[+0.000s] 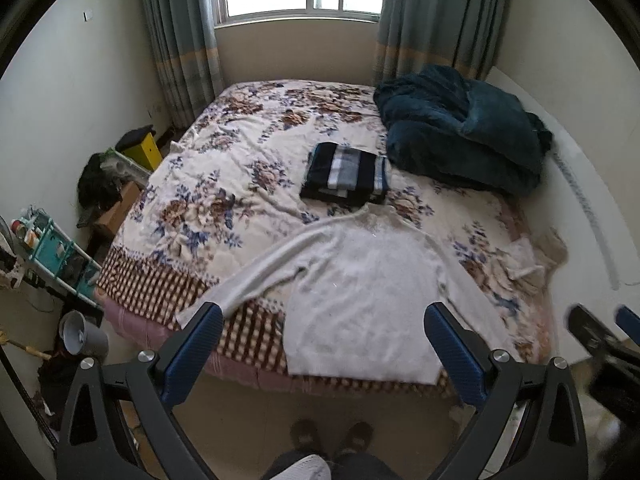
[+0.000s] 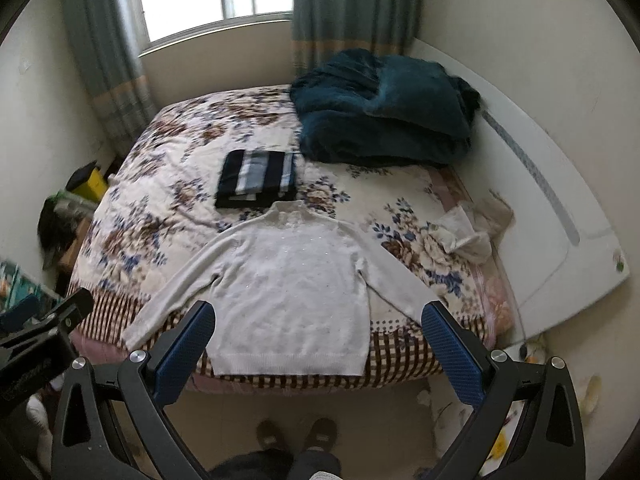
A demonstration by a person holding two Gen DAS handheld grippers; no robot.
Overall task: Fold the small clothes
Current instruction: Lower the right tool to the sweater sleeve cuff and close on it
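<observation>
While the left wrist view is taken first, the left tool [image 1: 323, 334] is seen held above the near edge of the bed [image 1: 168, 292], its blue pads wide apart and clamped on nothing. A white sweater [image 1: 360, 280] is laid flat on the bed's near part, collar toward the far side, hem hanging over the near edge. One sleeve is stretched out to the left and the other runs down to the right; no fold has been made in it. Beyond the collar, a striped garment [image 1: 346, 172] is seen folded into a neat rectangle, so one piece can be judged done. A teal blanket [image 1: 460, 136] is heaped at the far right, and pale crumpled clothes [image 1: 528, 256] lie at the right edge, possibly waiting their turn. The right tool [image 1: 600, 328] is glimpsed, blurred, at the right.

In the right wrist view, the right tool [image 2: 319, 330] is likewise held over the hem with its pads spread and nothing between them. The sweater [image 2: 296, 276] is shown spread with both sleeves out. The folded garment [image 2: 258, 184] lies just beyond the collar. The sweater's folding is judged not yet begun.
</observation>
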